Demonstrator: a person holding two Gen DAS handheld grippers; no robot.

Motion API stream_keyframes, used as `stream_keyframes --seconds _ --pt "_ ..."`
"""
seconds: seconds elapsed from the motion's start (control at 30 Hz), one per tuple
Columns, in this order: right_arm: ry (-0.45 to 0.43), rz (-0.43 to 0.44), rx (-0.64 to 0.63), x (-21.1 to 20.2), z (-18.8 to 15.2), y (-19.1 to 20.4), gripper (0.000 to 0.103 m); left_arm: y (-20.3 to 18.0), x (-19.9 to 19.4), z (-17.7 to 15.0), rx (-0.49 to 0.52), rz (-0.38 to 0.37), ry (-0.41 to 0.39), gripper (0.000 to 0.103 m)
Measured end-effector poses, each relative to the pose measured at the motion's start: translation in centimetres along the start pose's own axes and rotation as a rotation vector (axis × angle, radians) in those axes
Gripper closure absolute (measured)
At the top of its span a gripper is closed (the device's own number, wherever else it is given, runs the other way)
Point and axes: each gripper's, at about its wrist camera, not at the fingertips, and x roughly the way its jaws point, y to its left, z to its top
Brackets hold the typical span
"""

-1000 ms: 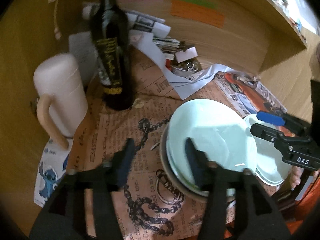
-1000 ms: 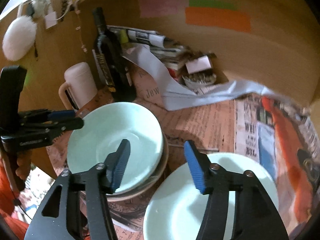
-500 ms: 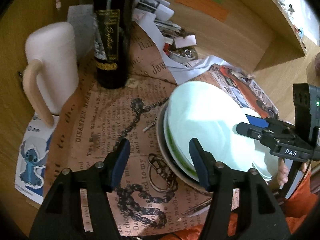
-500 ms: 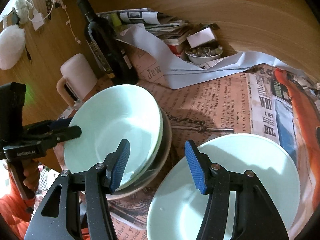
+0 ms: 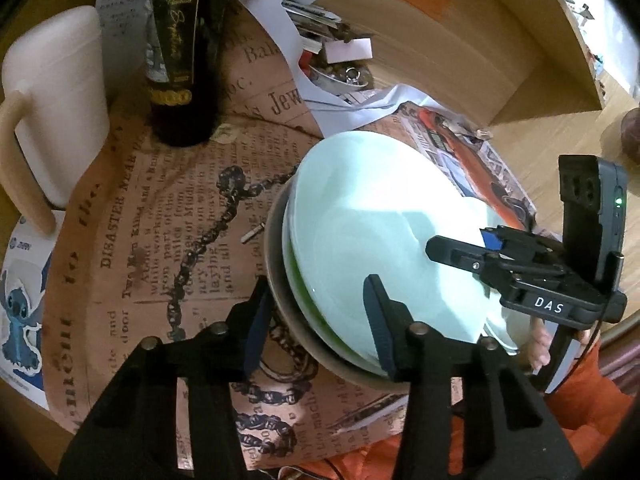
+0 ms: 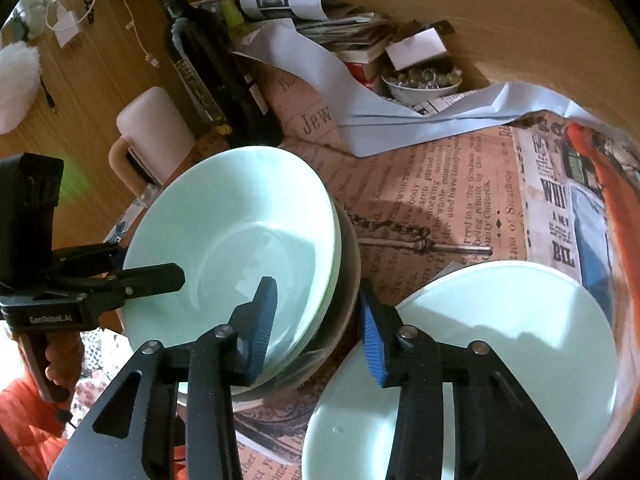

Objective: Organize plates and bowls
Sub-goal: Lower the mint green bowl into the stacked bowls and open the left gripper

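Observation:
A stack of pale green bowls sits inside a grey-brown bowl on the newspaper-covered table; the stack also shows in the right wrist view. My left gripper is open, its jaws straddling the near rim of the stack. My right gripper is open, its jaws straddling the stack's opposite rim. It appears in the left wrist view. A separate pale green plate lies flat to the right of the stack, under my right gripper.
A dark wine bottle and a cream mug stand behind the stack on the left. Papers and a small bowl of trinkets lie at the back against the wooden wall. The table edge runs near the bottom.
Both grippers have moved in closer to the bowl stack; their jaws now straddle its rims from opposite sides. The bowls and plate have not moved.

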Motion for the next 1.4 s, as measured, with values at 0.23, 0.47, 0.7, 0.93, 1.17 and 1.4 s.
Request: stream_keyframes --seconds 0.23,0.47,0.7,0.93,1.17,1.4 --pt "-0.023 -0.062 -0.028 -0.1 -0.3 0.8 0.067 -0.7 0.1 -0.2 0.016 0.055 -0.032 0.058" --pt "-0.034 -0.066 -0.008 -0.5 -0.3 0.6 0.067 -2.1 0.4 -0.5 0.074 0.166 -0.074 0.058" --pt "-0.075 -0.062 0.01 -1.2 0.0 0.6 0.067 -2.1 0.2 -0.2 0.047 0.155 -0.086 0.058" --pt "-0.122 -0.062 0.006 -2.3 0.3 0.9 0.067 -2.5 -0.5 0.2 0.03 0.141 -0.109 0.059" --pt "-0.167 -0.069 0.007 -3.9 0.3 1.0 0.067 -3.6 -1.4 0.5 0.051 0.136 -0.152 0.059" --pt "-0.201 -0.08 0.02 -5.5 -0.1 0.6 0.067 -5.0 -2.1 0.9 0.081 0.125 -0.192 0.059"
